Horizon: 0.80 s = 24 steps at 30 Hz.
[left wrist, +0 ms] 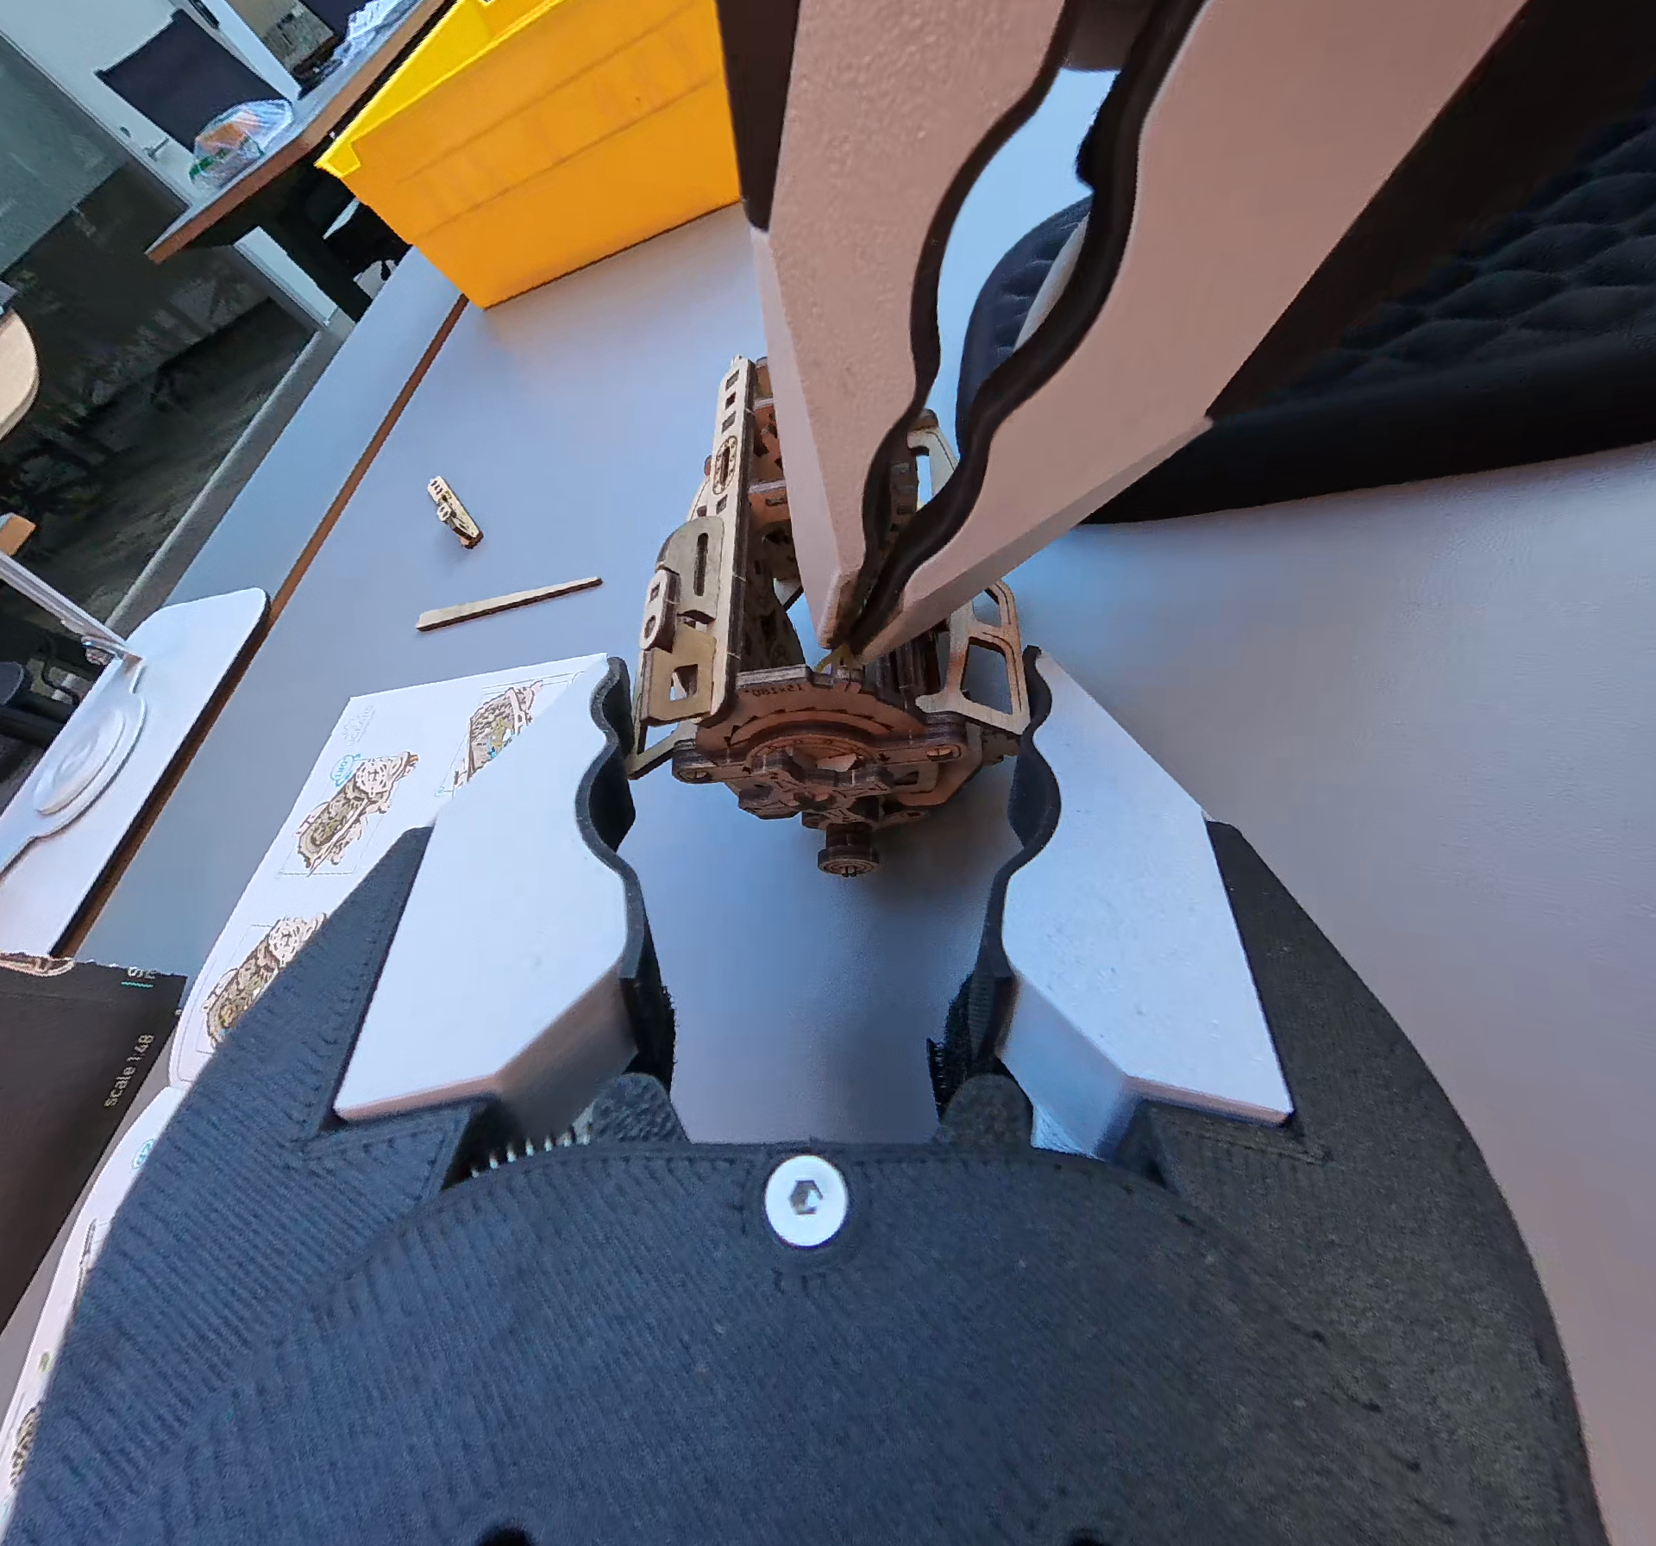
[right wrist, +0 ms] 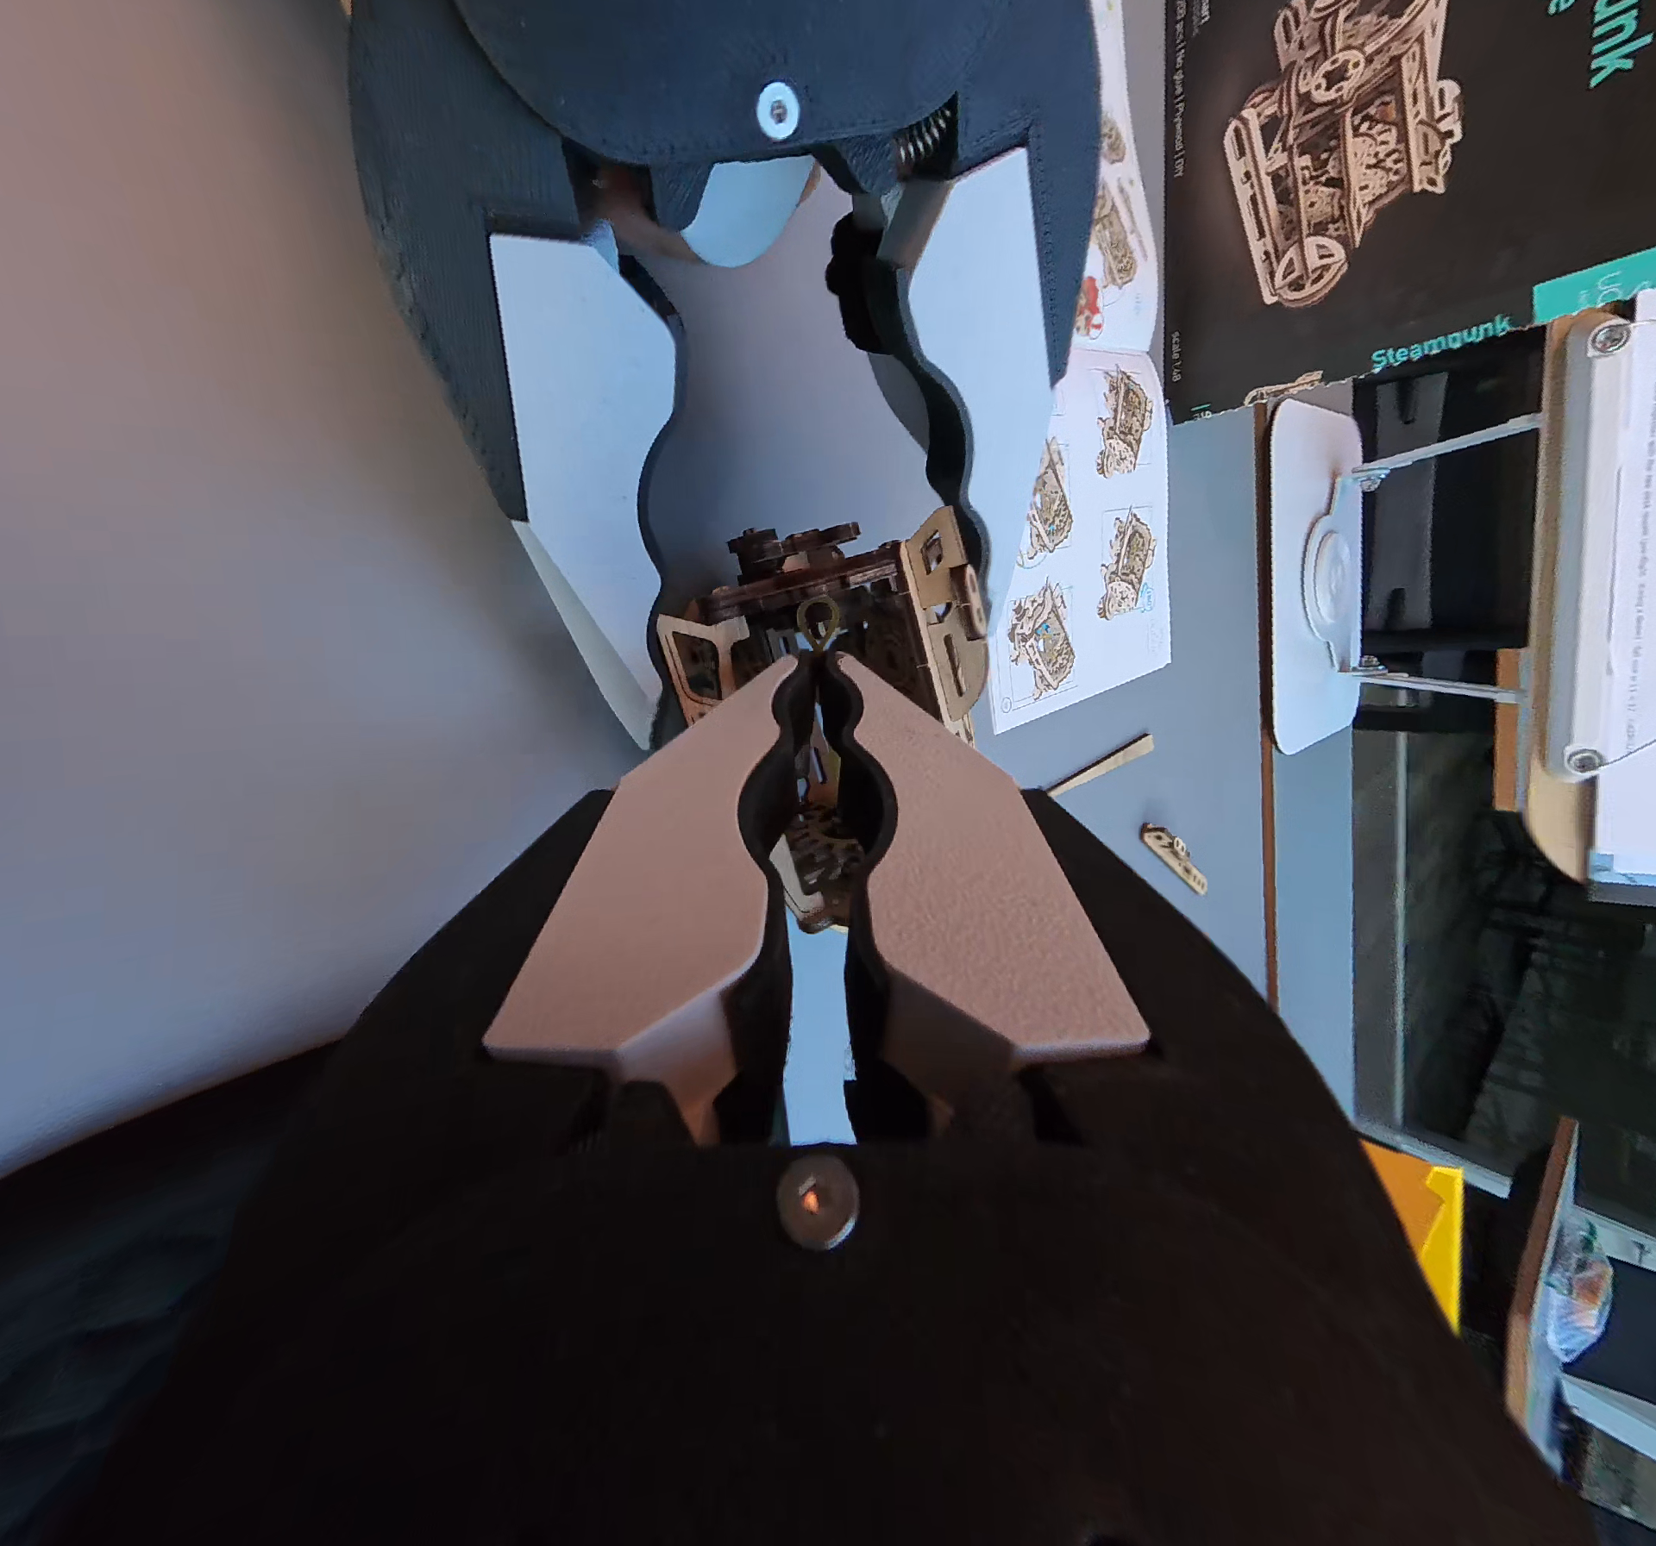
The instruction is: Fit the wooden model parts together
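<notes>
Wooden and half-built, the model (left wrist: 806, 697) stands on the grey table (left wrist: 1299, 741) between my two tools. My left tool (left wrist: 820, 724) is spread wide, its white fingers (left wrist: 511, 858) reaching either side of the model's near end; whether the tips touch the wood I cannot tell. My right tool (right wrist: 817, 668) comes in from the opposite side with its pinkish fingers (right wrist: 968, 876) pinched together on a small brass-coloured loop piece (right wrist: 817, 614) that sits at the top of the model's near face. Just past the model on the table lie a thin wooden strip (left wrist: 507, 604) and a small loose wooden part (left wrist: 455, 510), apart from each other. An instruction sheet (right wrist: 1102, 535) with drawings lies beside my left tool, next to a black box (right wrist: 1398, 141) showing the model. A yellow bin (left wrist: 556, 114) sits at the far end of the table.
</notes>
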### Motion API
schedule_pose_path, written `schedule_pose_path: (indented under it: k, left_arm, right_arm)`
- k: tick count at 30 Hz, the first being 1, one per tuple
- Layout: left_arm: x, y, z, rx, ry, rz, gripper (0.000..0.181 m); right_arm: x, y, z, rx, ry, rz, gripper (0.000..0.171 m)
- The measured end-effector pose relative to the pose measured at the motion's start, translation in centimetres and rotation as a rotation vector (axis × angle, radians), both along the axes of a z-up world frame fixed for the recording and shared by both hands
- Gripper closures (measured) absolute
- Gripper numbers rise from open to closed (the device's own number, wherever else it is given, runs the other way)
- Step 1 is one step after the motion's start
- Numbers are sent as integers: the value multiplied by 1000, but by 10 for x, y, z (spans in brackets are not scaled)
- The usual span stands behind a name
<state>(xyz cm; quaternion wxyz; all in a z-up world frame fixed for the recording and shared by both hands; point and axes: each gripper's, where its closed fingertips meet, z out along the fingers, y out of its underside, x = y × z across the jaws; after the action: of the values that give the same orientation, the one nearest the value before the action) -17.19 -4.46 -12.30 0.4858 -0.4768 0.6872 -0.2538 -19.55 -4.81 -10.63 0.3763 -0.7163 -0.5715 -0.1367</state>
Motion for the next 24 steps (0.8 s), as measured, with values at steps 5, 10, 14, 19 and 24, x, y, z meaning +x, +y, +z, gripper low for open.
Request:
schedule_pose_path:
  k: [5,10,14,19,24]
  left_arm:
    - [0,0,0,11,1,5,97]
    - [0,-1,0,21,3,6,97]
    - [0,-3,0,14,4,4,97]
    - [1,-3,0,-2,5,6,97]
    - [1,-3,0,4,7,6,97]
  right_arm:
    - [1,1,2,-19,-8,-24,171]
    - [0,0,0,-18,-37,-40,171]
    - [2,1,1,6,-64,-52,171]
    - [3,0,-3,37,-110,-46,171]
    - [3,4,-1,54,-105,-55,171]
